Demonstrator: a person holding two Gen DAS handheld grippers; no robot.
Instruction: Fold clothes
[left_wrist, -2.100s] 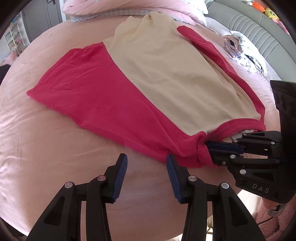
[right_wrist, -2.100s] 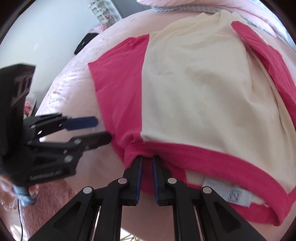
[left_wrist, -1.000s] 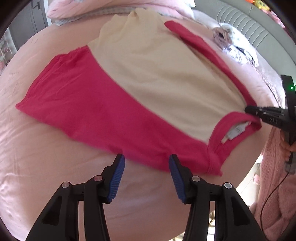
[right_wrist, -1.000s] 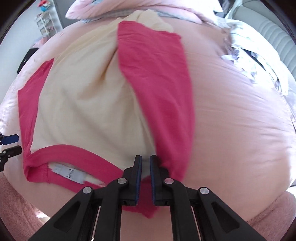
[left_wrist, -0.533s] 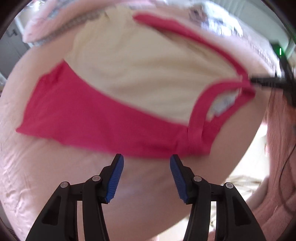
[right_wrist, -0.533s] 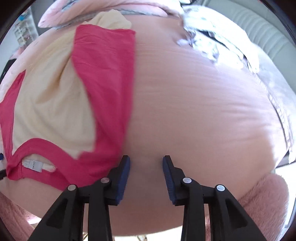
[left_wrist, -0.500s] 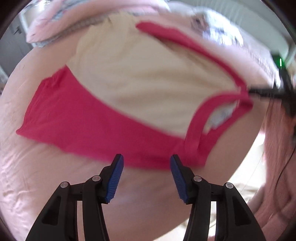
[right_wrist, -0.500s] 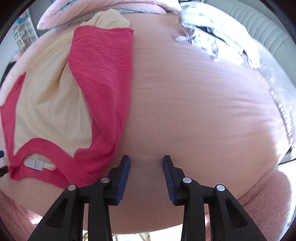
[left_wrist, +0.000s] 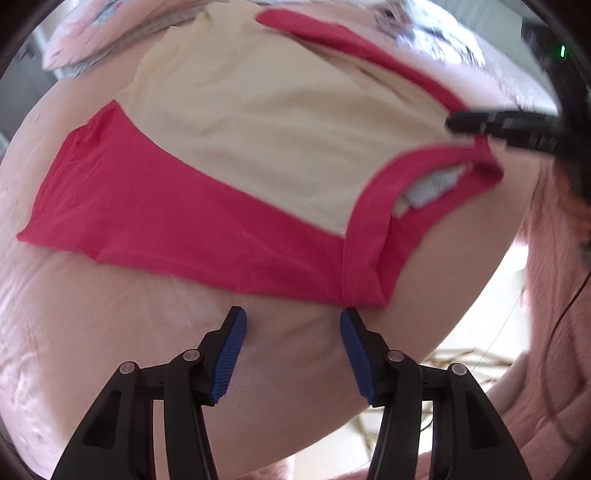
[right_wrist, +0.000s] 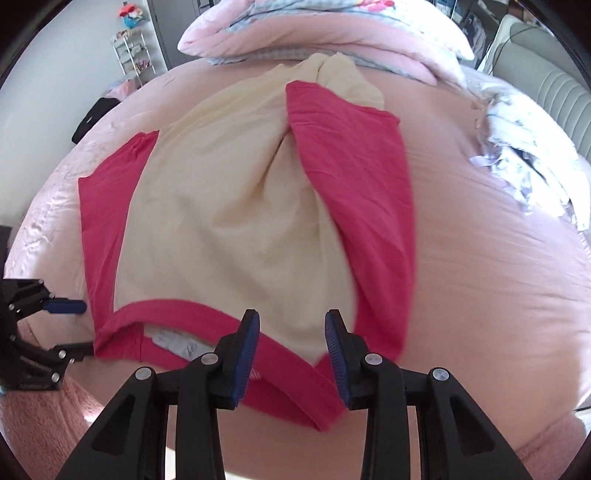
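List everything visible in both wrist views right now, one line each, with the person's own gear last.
T-shirt: one, cream body with red sleeves and red neckband, spread flat on the bed; one red sleeve folded over the body.
Neck label: one, white, inside the neckband.
Bed cover: one, pink, under the T-shirt.
Quilt: one, pink with grey check, bunched at the far end.
Patterned cloth: one, white and grey, crumpled at the far right.
Wire rack: one, white, far left by the wall.
Left tongs: black with blue pads, open, over bare cover beside the shirt's shoulder.
Right tongs: same, just opened, empty, above the neckband.
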